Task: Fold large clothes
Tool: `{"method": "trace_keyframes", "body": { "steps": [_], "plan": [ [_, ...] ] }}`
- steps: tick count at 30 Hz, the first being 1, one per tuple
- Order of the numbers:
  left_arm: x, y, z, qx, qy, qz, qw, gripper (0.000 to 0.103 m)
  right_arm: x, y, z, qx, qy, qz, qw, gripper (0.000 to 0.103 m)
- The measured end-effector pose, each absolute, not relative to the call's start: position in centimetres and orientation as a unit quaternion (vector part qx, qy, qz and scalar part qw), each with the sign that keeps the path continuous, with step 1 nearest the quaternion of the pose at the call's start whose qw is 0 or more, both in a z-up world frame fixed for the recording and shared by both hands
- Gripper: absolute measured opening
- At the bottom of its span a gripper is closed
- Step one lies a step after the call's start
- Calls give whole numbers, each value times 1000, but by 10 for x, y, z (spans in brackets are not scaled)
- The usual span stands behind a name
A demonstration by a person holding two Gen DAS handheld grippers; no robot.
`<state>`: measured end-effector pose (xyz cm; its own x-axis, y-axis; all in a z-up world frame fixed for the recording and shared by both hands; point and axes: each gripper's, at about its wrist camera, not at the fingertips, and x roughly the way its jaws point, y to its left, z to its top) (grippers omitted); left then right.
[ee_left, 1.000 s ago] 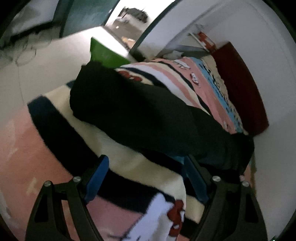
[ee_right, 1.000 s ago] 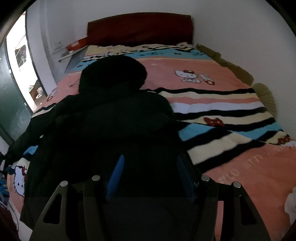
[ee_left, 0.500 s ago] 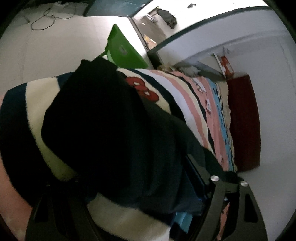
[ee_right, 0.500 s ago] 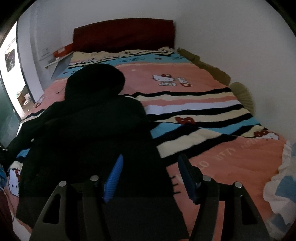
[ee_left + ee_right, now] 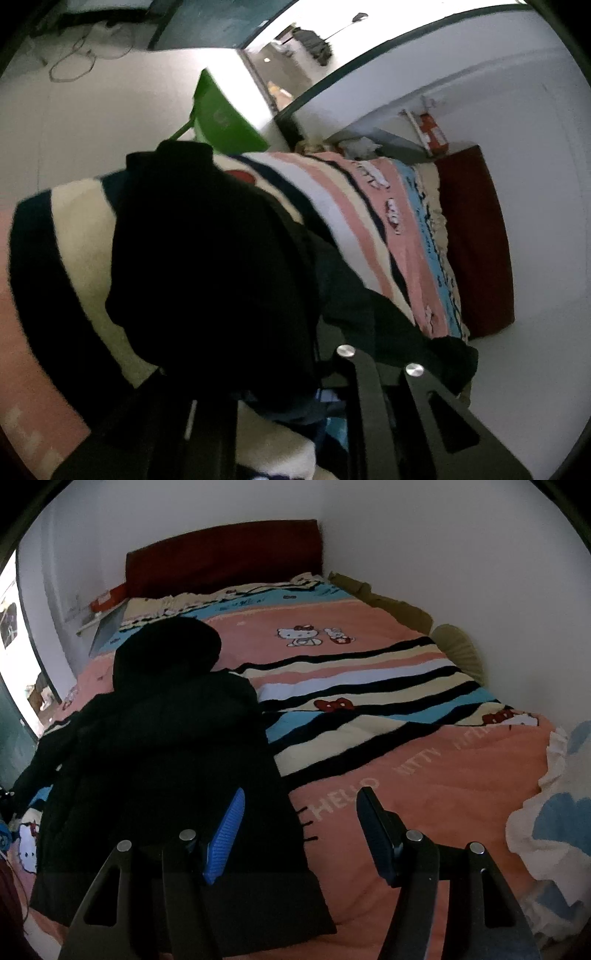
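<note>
Since a second ago my left gripper has just clamped shut on the black coat's sleeve, at six o'clock. My right gripper hangs unclenched, empty; I see the coat sprawled at nine o'clock on the striped blanket.

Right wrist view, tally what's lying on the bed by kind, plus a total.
Black jacket: 1
Striped cartoon blanket: 1
White and blue ruffled fabric: 1
Tan fan-like object by the wall: 1
Total: 4
</note>
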<state>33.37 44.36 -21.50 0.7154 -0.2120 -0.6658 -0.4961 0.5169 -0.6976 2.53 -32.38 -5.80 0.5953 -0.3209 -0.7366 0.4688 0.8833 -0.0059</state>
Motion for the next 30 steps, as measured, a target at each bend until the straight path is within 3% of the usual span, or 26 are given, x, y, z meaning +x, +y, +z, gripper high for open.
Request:
{"method": "trace_keyframes", "body": {
  "steps": [12, 30],
  "plan": [
    [311, 380, -128, -394, 342, 36, 853, 14, 15, -345, -76, 111, 388, -197, 893, 62],
    [304, 119, 8, -216, 329, -76, 916, 14, -4, -404, -124, 146, 373, -145, 905, 62]
  ]
}}
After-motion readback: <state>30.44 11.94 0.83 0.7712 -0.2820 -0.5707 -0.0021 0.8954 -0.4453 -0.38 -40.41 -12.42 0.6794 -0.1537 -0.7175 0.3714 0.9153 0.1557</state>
